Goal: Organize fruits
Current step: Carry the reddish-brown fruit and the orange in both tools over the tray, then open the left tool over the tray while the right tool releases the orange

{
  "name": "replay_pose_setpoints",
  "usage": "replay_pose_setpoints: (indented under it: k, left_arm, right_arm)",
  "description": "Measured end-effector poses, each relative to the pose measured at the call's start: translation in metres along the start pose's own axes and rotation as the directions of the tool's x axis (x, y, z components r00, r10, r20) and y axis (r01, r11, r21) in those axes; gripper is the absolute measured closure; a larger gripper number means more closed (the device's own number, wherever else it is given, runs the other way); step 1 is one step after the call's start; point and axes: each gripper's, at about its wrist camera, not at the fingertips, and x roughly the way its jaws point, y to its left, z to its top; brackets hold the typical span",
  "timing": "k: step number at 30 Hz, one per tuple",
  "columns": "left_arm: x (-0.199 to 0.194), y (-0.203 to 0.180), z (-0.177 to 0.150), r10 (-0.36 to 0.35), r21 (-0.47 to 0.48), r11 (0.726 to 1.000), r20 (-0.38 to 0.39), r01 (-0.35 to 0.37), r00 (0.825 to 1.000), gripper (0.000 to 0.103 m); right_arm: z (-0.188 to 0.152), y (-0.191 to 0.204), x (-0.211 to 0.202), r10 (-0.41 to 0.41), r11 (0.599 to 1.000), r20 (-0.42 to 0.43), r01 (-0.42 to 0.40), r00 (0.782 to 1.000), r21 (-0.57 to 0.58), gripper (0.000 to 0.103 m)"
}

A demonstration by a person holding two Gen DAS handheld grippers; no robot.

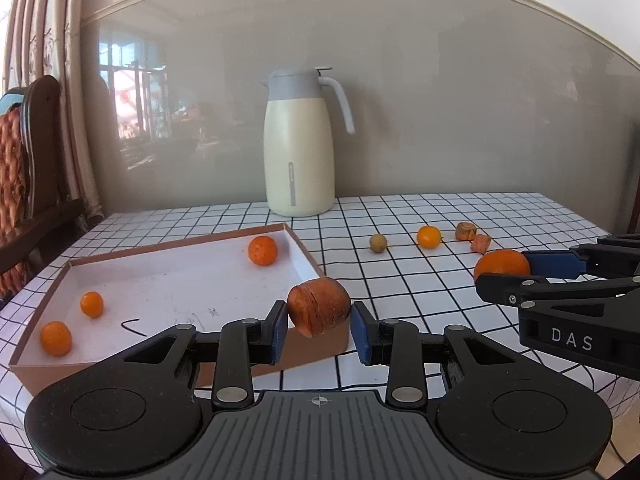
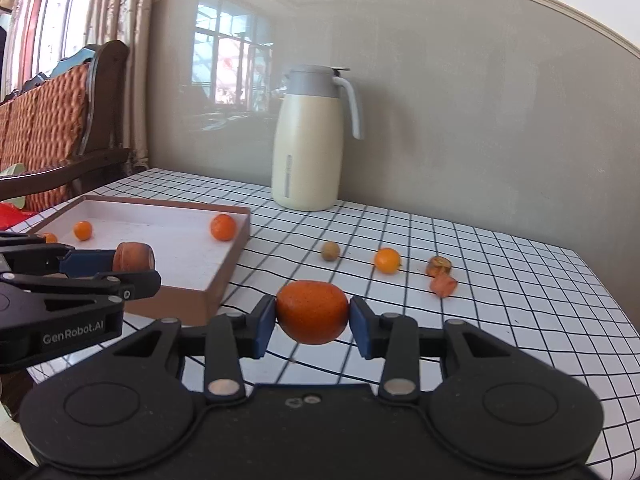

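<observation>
- A brown wrinkled fruit (image 1: 319,306) is clamped in the narrowly parted jaws of the left gripper (image 1: 319,318), held above the near corner of the box (image 1: 160,280).
- An orange (image 2: 312,312) is pinched likewise by the right gripper (image 2: 312,316), over the tabletop (image 2: 520,280), at 3 o'clock of the box.
- The carrying step is judged under way; release over the box is called for next.
- Both grippers are tilted slightly downward.
</observation>
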Motion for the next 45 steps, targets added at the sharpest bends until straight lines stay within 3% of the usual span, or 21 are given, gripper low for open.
replay_pose_setpoints:
  k: [12, 26, 45]
  left_arm:
    - [-0.015, 0.050, -0.008, 0.094, -0.048, 0.994, 0.009, -0.094, 0.995, 0.068]
    - [-0.026, 0.114, -0.021, 0.215, -0.105, 0.971, 0.000, -0.214, 0.977, 0.068]
    - [0.015, 0.179, -0.013, 0.305, -0.152, 0.941, -0.008, -0.302, 0.952, 0.068]
  right_arm:
    - [0.012, 0.049, 0.003, 0.101, 0.993, 0.025, -0.099, 0.995, -0.062, 0.071]
    - [0.025, 0.100, 0.017, 0.202, 0.973, 0.043, -0.195, 0.978, -0.124, 0.071]
    - [0.053, 0.122, 0.082, 0.215, 0.969, 0.058, -0.206, 0.975, -0.135, 0.071]
